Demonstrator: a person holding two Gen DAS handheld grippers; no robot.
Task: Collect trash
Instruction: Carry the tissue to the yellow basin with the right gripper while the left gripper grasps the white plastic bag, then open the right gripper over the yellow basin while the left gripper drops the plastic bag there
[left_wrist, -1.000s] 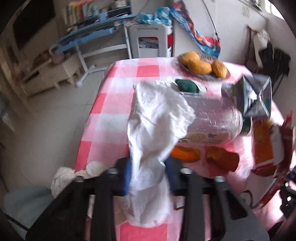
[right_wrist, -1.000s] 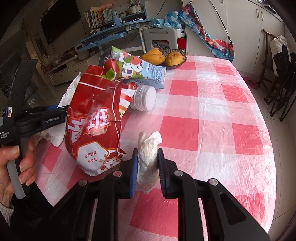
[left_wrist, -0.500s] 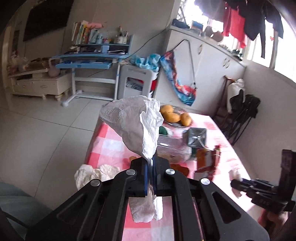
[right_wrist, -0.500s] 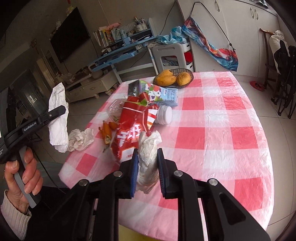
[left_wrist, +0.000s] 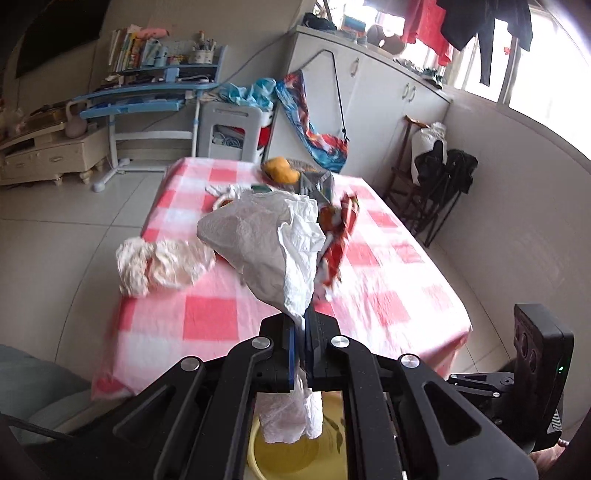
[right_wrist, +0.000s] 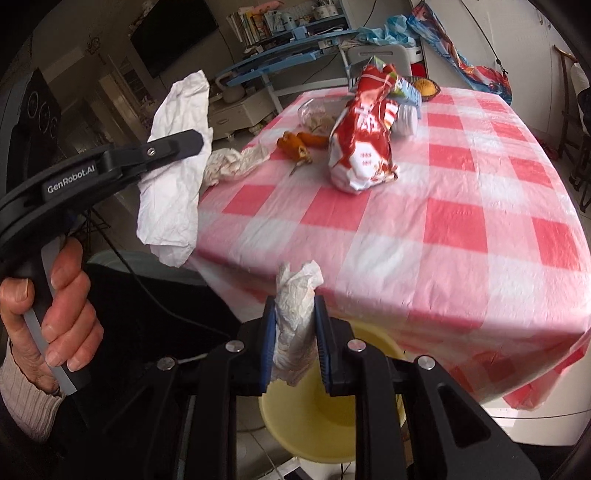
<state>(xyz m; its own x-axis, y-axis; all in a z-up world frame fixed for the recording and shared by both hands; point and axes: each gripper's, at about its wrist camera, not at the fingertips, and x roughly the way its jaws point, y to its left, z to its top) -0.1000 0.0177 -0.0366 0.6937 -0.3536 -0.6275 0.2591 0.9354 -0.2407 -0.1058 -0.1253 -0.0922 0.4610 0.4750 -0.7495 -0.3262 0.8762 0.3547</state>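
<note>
The left tongs were clamped on a white paper towel and the right tongs on a crumpled tissue, both held above a yellow bin just short of the table

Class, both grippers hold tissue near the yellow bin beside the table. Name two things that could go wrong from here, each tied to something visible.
1. The large white tissue in the left gripper hangs beside the yellow bin, not over it; released now, it would probably land on the floor.
2. The crumpled tissue in the right gripper is pinched tight between the pads, so it might cling when they open.
</note>
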